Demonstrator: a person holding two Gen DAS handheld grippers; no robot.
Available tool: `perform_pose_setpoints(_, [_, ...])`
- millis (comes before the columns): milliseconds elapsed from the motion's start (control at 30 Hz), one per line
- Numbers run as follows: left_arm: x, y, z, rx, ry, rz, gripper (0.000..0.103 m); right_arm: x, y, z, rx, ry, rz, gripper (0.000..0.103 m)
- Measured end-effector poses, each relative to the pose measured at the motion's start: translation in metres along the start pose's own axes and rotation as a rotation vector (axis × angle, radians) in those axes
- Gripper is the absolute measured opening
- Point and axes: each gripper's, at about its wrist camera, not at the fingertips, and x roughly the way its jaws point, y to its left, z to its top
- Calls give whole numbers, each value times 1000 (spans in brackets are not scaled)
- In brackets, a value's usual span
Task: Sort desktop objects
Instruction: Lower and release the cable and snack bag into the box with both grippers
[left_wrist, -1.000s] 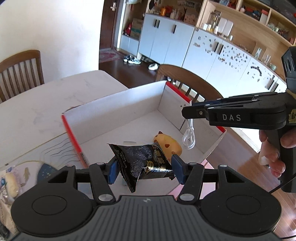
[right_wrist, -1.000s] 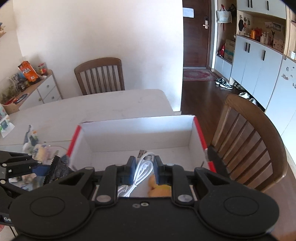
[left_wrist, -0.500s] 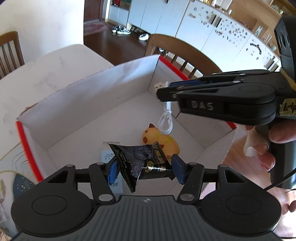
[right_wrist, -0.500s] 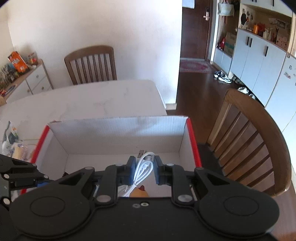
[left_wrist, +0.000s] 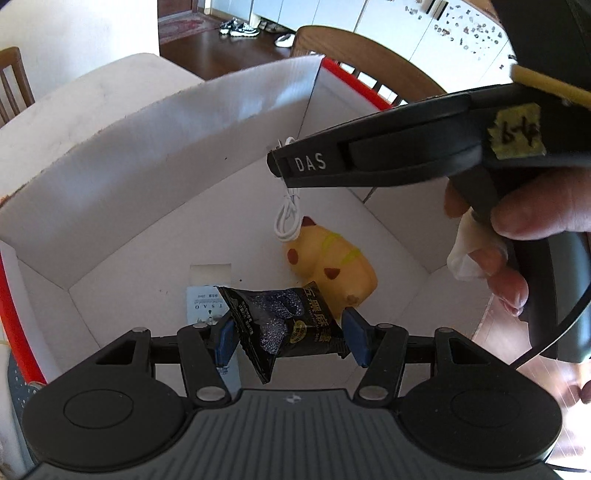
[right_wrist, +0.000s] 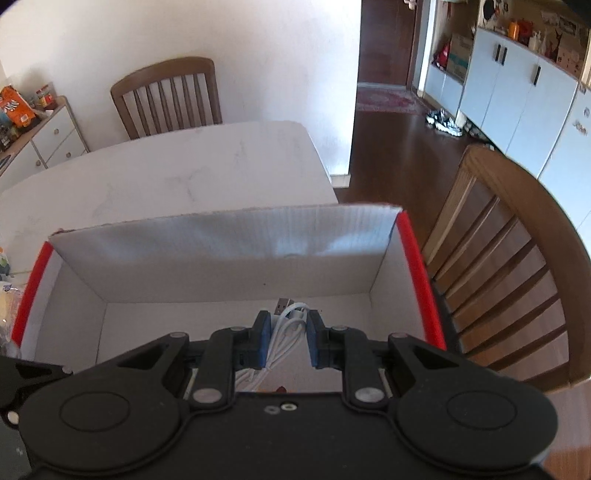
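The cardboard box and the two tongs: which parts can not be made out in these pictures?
- Left wrist view: the paper card on the cardboard box floor is partly covered by the black snack packet; its print is too small.
- Right wrist view: the yellow toy is hidden under the right tongs; the white USB cable runs behind them.

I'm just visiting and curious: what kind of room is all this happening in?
Most likely the dining area of a home. A pale table has wooden chairs around it, shoes lie on the dark floor, and cabinets line the wall.
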Motion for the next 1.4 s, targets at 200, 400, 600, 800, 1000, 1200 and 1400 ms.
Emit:
perform_pose_setpoints(200, [8, 5, -3, -4, 52, -11, 58, 12, 0, -4, 5, 59, 13, 20])
perform_pose_setpoints(400, [11, 11, -3, -44, 95, -42, 58, 21, 0, -7, 18, 124, 28, 21])
perform_pose_setpoints(600, [9, 16, -5, -68, 104, -57, 60, 20, 3, -5, 24, 138, 39, 27])
perform_pose_setpoints(800, [-5, 16, -10, -70, 73, -66, 62, 13, -3, -4, 46, 133, 65, 31])
perform_pose_setpoints(1000, [-27, 16, -17, -87, 16, -72, 62, -6, -3, -3, 26, 110, 101, 31])
perform_pose_setpoints(1200, [-43, 13, -25, -81, -49, -32, 62, -27, -4, -8, 22, 88, 138, 32])
perform_pose_setpoints(1400, [-60, 15, -30, -82, -132, 23, 68, -44, -3, -14, 17, 65, 152, 35])
